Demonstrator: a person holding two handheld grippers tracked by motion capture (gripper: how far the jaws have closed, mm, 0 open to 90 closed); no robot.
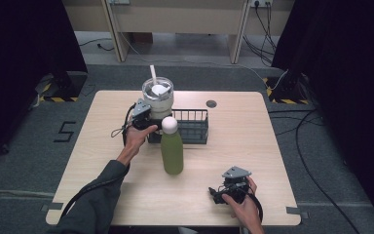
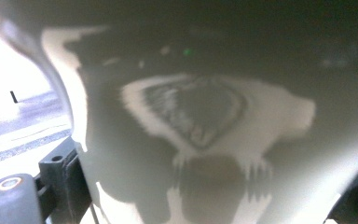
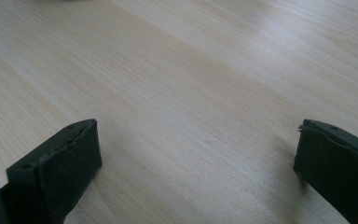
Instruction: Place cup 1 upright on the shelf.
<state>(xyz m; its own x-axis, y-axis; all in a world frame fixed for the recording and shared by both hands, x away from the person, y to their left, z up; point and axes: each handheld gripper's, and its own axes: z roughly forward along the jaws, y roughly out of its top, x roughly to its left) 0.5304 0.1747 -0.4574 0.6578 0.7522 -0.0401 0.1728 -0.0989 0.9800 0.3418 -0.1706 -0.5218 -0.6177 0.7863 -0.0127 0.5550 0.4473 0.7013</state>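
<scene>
The right gripper rests low on the table, jaws spread wide with nothing between them. Farther back, the left gripper clamps the white tumbler (straw upright) beside the wire basket, behind the green bottle.

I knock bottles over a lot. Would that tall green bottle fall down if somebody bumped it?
Probably yes. The green bottle stands upright, tall and narrow on a small base, so a bump near its white cap could tip it. Its round body would likely roll on the smooth table. It looks hard and stiff; its weight can't be told.
</scene>
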